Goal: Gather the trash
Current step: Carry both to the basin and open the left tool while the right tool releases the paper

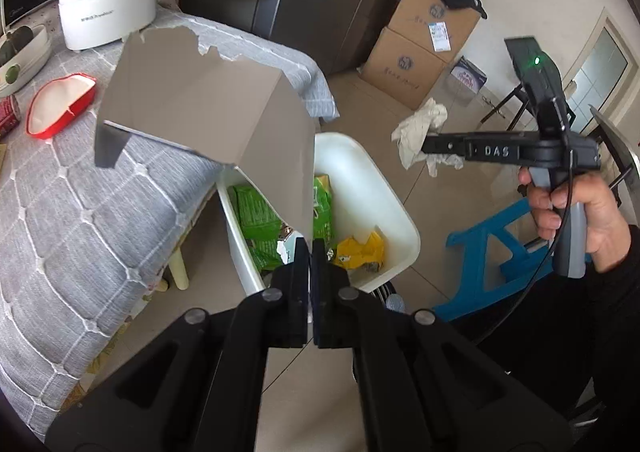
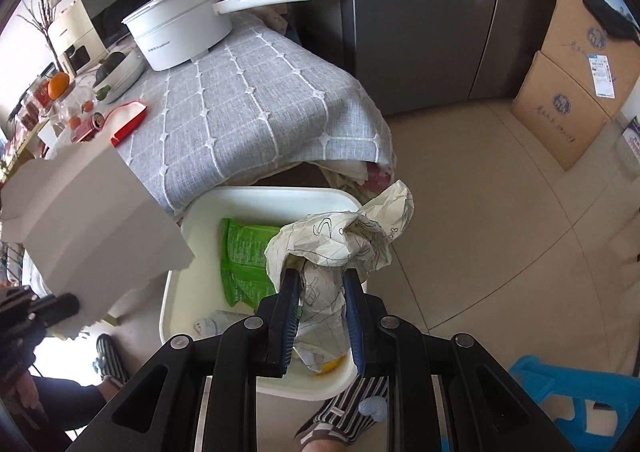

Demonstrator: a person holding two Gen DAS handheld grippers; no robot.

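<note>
My left gripper is shut on the thin edge of a torn grey cardboard box, which hangs over the table edge and the white bin; the same box fills the left of the right wrist view. My right gripper is shut on a crumpled sheet of printed white paper, held above the white bin. The paper and the right gripper, held by a hand, also show at the right of the left wrist view. Green packets and a yellow wrapper lie in the bin.
A grey-clothed table beside the bin carries a white pot, a red dish, a can and fruit. A dark fridge, stacked cardboard cartons and a blue stool stand around. A slippered foot is by the bin.
</note>
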